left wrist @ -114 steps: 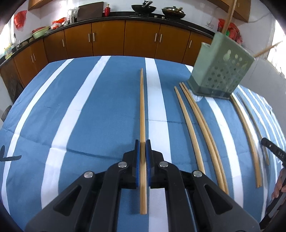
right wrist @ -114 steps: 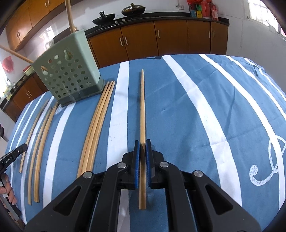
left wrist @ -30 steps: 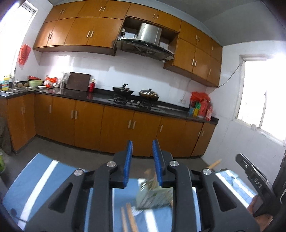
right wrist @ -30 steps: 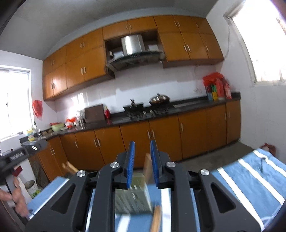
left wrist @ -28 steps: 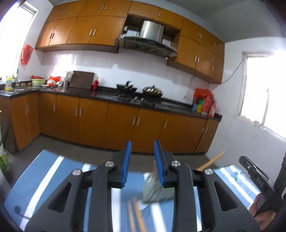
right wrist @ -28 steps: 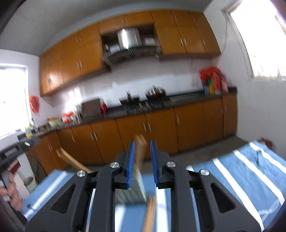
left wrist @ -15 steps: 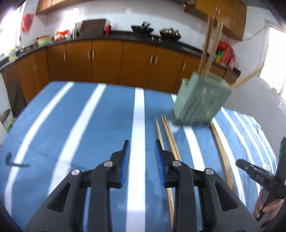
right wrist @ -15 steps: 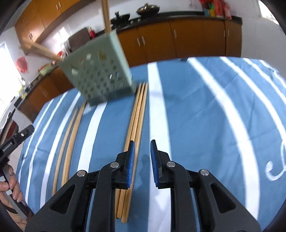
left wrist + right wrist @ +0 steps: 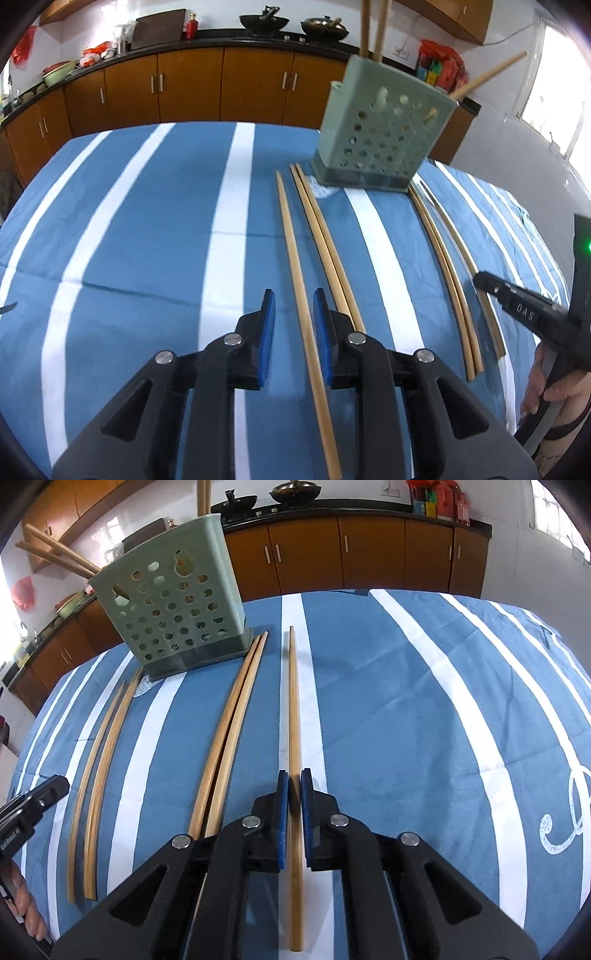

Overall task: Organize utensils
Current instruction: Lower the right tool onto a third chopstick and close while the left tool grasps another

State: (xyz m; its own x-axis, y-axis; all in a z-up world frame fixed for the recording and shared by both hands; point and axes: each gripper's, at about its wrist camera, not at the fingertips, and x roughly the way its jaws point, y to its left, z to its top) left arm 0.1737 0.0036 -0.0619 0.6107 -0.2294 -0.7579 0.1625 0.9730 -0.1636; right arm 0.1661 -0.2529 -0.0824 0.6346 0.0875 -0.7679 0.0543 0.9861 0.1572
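A green perforated holder [image 9: 380, 136] [image 9: 173, 616] stands on the striped tablecloth with chopsticks upright in it. My left gripper [image 9: 294, 295] is low over the cloth. A wooden chopstick [image 9: 290, 240] lies between its blue pads; the jaws are closing, with small gaps on both sides. My right gripper [image 9: 294, 775] is shut on another lying chopstick [image 9: 293, 701], near its back third. Each gripper's black body shows at the edge of the other's view, with a person's hand [image 9: 546, 391] behind it.
More loose chopsticks lie lengthwise on the blue-and-white cloth [image 9: 147, 221]: a pair [image 9: 321, 236] just right of my left gripper, others [image 9: 439, 251] beyond the holder, a pair [image 9: 232, 716] left of my right gripper, and two more [image 9: 103, 746] further left. Kitchen cabinets stand behind.
Both grippers dropped and tipped down from facing the kitchen wall to the table. The right jaws closed on a chopstick. The left jaws narrowed around another.
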